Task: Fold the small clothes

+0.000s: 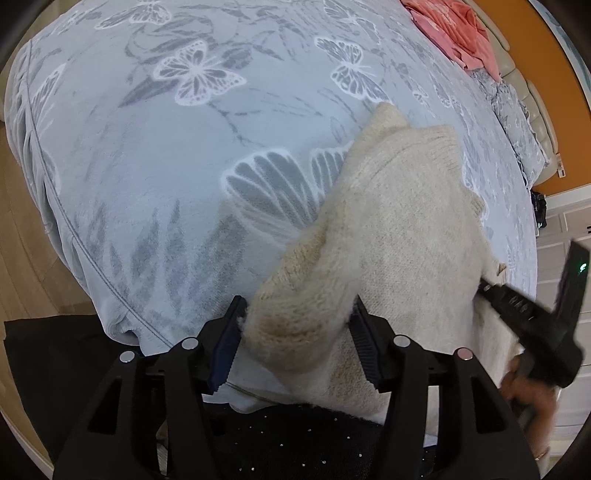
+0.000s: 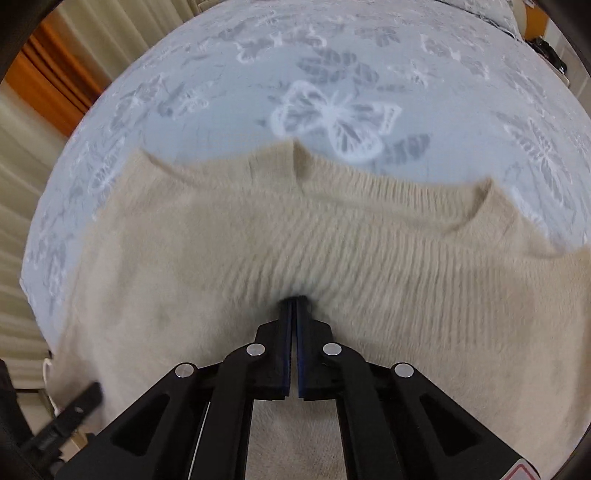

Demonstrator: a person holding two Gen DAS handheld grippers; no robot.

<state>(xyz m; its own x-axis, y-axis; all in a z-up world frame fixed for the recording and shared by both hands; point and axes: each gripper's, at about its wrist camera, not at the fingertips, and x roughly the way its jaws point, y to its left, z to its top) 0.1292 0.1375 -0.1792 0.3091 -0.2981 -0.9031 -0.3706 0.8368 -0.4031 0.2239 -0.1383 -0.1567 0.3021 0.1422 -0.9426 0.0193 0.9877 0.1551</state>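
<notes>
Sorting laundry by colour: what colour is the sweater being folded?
Cream-beige knit sweater, clearest in the right wrist view.

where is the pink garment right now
The pink garment lies crumpled at the top right of the left wrist view, on the far part of the butterfly-print bedspread, well beyond the cream sweater. The right wrist view does not show it.

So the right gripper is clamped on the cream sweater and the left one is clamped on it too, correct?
Not quite. The right gripper is shut on the cream sweater, as the right wrist view shows. But the left gripper is open: in the left wrist view its fingers stand wide apart, straddling a fold of the sweater without pinching it.
</notes>
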